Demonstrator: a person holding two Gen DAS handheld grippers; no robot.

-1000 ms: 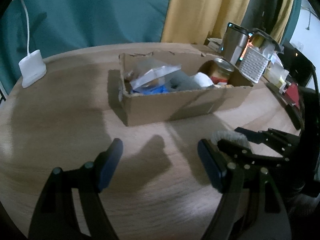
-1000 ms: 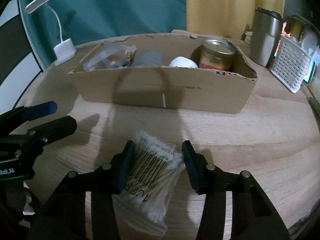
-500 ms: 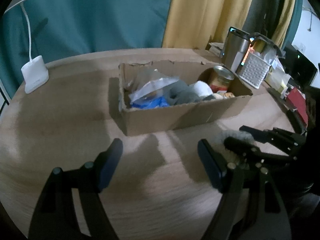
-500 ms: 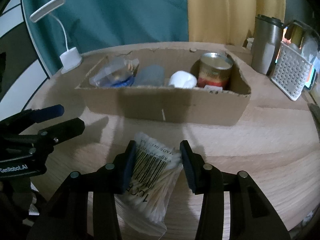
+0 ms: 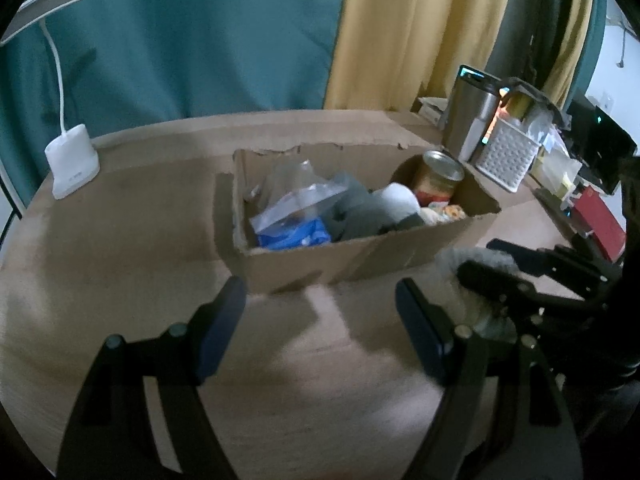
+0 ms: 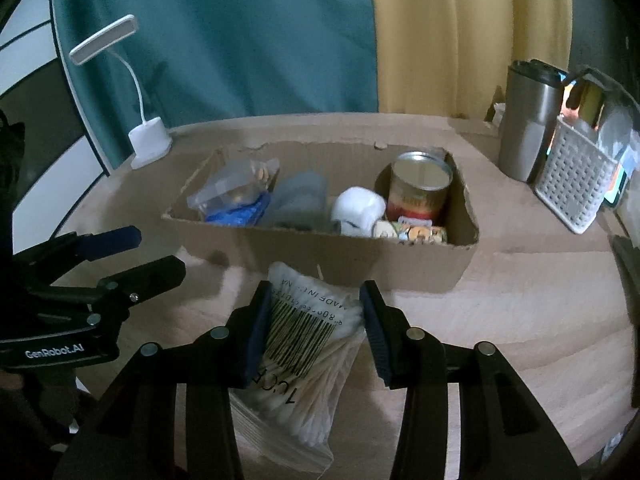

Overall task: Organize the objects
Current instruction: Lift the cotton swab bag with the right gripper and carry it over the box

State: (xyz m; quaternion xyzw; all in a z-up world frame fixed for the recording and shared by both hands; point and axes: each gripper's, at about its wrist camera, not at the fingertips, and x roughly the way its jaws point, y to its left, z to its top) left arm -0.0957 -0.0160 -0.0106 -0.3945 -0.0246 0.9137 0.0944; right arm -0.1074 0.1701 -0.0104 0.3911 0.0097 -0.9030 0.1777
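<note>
Left wrist view: the left gripper (image 5: 316, 316) fills the lower frame with its jaws spread and nothing between them, above the pale wooden table (image 5: 120, 248). At centre sits the torn brown cardboard box (image 5: 352, 256), holding a clear plastic bag (image 5: 296, 196), grey cloth (image 5: 360, 208) and a metal tin can (image 5: 440, 176). The right gripper (image 5: 500, 264) shows at right.

Right wrist view: the right gripper (image 6: 316, 332), low in the frame, clamps a clear plastic bag of cotton swabs (image 6: 304, 344) with a barcode label, just in front of the box's near wall. A white desk lamp (image 6: 148, 140) stands upper left.
</note>
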